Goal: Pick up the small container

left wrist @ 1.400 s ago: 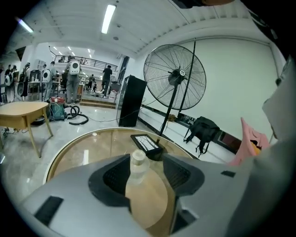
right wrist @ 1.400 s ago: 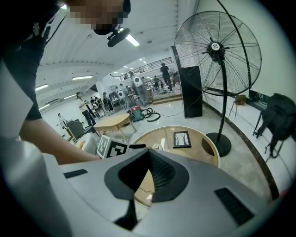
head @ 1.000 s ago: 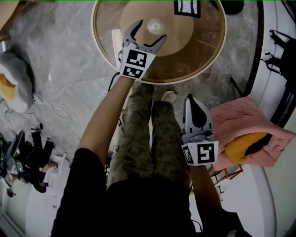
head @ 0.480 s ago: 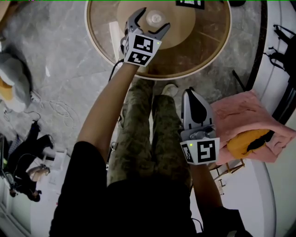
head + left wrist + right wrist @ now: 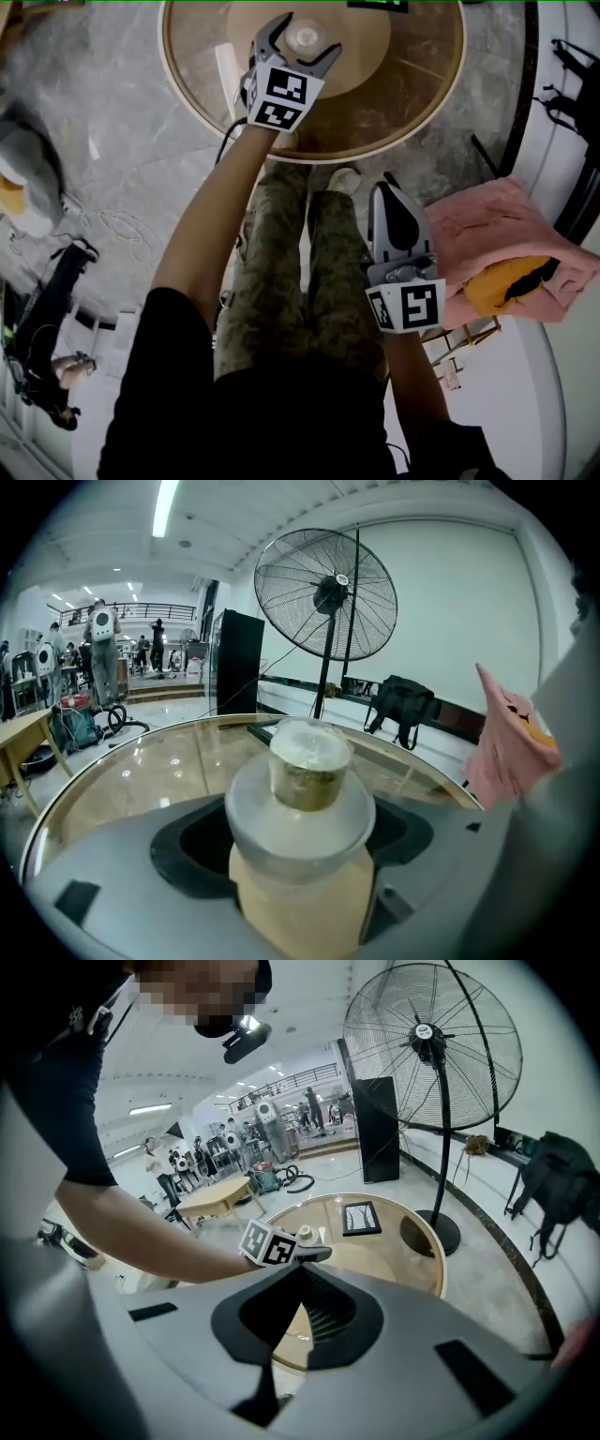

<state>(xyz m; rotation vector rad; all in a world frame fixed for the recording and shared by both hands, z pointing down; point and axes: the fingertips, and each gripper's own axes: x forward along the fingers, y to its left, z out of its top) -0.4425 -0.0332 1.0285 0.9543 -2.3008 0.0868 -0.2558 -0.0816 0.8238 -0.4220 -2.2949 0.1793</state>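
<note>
The small container, a clear jar with a round lid and a pale lower body, stands on the round glass-topped table. My left gripper is open, with one jaw on each side of the jar. In the left gripper view the container fills the gap between the jaws, and dark space shows on both sides of it. My right gripper is shut on nothing and hangs low over the person's legs, away from the table. The right gripper view shows the left gripper's marker cube at the jar.
A framed picture lies on the far side of the table. A pink cloth holding a yellow object sits to the right. A tall standing fan and a black bag are beyond the table.
My left gripper has moved forward, so its jaws now sit on both sides of the container instead of just short of it. The right gripper has stayed in place.
</note>
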